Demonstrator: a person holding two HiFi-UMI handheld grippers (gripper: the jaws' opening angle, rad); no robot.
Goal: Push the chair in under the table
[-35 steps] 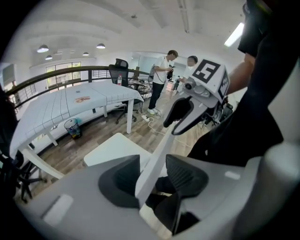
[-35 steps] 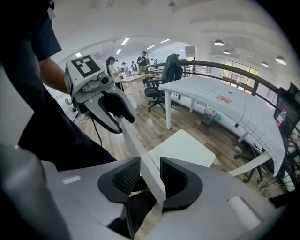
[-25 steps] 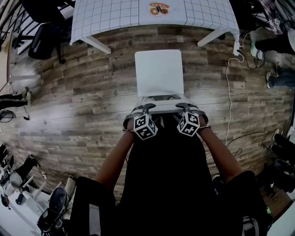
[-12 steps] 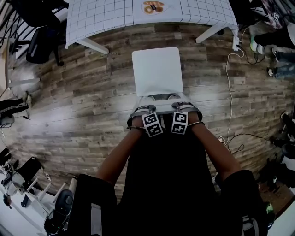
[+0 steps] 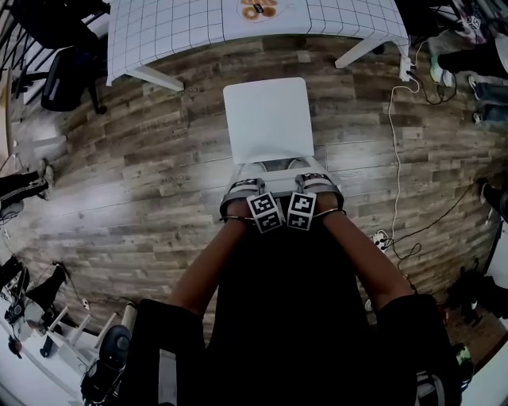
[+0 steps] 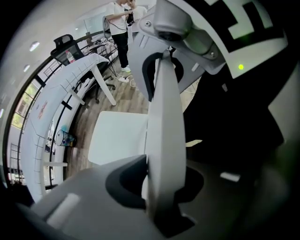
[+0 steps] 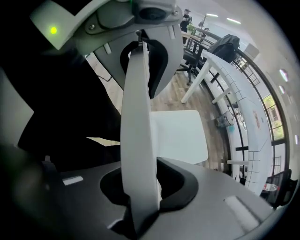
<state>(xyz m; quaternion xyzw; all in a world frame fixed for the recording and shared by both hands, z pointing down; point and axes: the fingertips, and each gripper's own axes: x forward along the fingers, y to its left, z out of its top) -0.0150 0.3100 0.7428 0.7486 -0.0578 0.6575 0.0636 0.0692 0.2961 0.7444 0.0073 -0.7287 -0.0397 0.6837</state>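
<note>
- Head view: the white chair [image 5: 268,119] stands on the wood floor [image 5: 143,182], just in front of the person. Its seat points at the bench [image 5: 175,32].
- The chair is not under the bench. A strip of floor shows between the far edge of the seat and the edge of the bench.
- The top of the chair back [image 5: 279,171] is the part closest to the person. Both grippers sit on it, side by side, and point down.
- The left gripper [image 5: 252,187] is on the left part of the chair back. In the left gripper view its jaws have just been closing, and the thin white chair back [image 6: 164,140] runs up between them. The dark pads press on it from both sides, so it has hold of the chair.
- The right gripper [image 5: 313,184] is on the right part. In the right gripper view its jaws have just been closing too, and they squeeze the chair back [image 7: 138,140] the same way.
- The two marker cubes are almost touching each other.
- The person's bare arms [image 5: 202,270] reach forward to the grippers.
- The bench has a white cloth with thin dark squares. A plate [image 5: 258,9] with round brown food sits near its far edge.
- A white cable [image 5: 394,158] lies on the floor to the right of the chair.
- A black office chair [image 5: 67,71] stands to the left of the bench.
</note>
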